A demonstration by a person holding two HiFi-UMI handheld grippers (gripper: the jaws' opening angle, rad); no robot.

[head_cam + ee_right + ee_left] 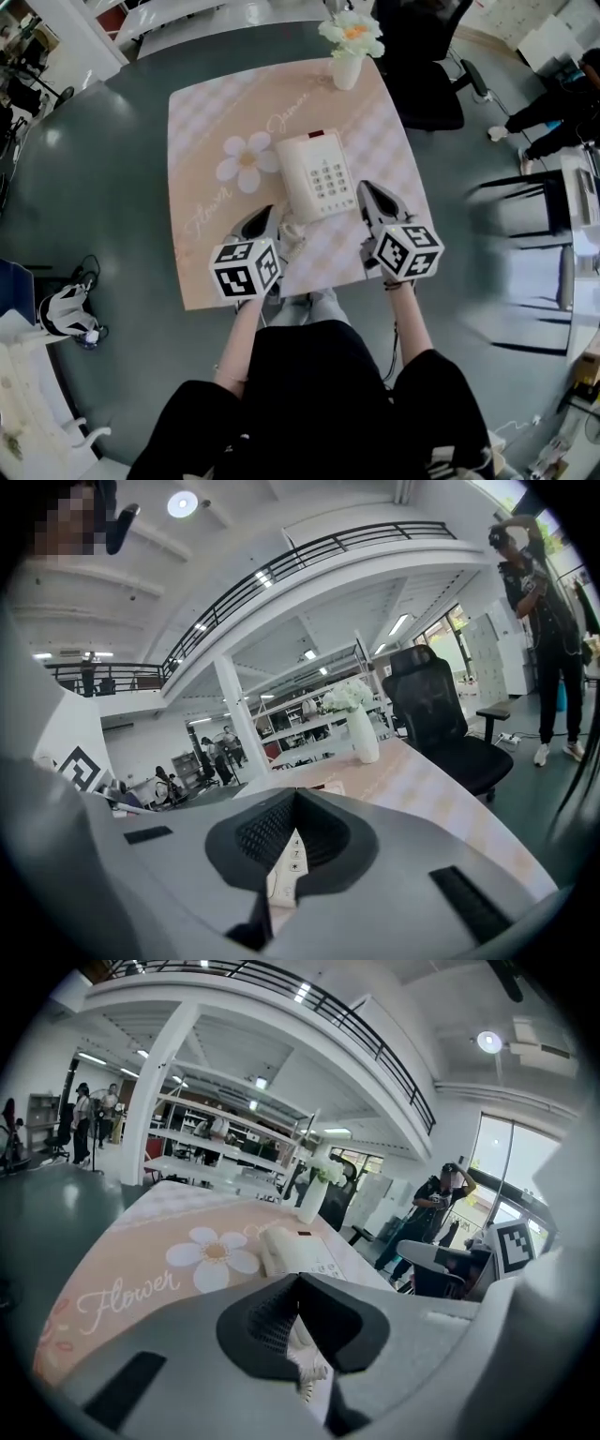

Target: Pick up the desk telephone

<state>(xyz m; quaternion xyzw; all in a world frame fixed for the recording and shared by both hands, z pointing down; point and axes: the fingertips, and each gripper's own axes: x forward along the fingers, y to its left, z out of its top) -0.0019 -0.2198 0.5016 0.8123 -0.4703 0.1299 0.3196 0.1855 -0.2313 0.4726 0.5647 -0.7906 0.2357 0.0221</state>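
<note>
Head view: the white desk telephone (317, 174) lies flat near the middle of the worktop (202, 122), which is covered with a pink checked cloth. Its keypad faces up, with a small red patch at its far end. Its coiled cord (293, 232) trails off the near-left corner.

A printed daisy (246, 160) sits on the cloth just left of the phone. A white vase of flowers (348, 52) stands upright at the far edge. A black office chair (427, 75) is beyond the far-right corner.

Your left tool (265, 217) is clenched, jaws together, gripping nothing. Its tip sits at the phone's near-left corner, above the cord. Contact cannot be judged. Its own view shows only cord coils through the slit.

Your right tool (368, 190) is also clenched and empty, just beside the phone's right edge near its near corner. Keypad buttons show through the slit in its own view.

The phone rests on the cloth, between the two tools.
</note>
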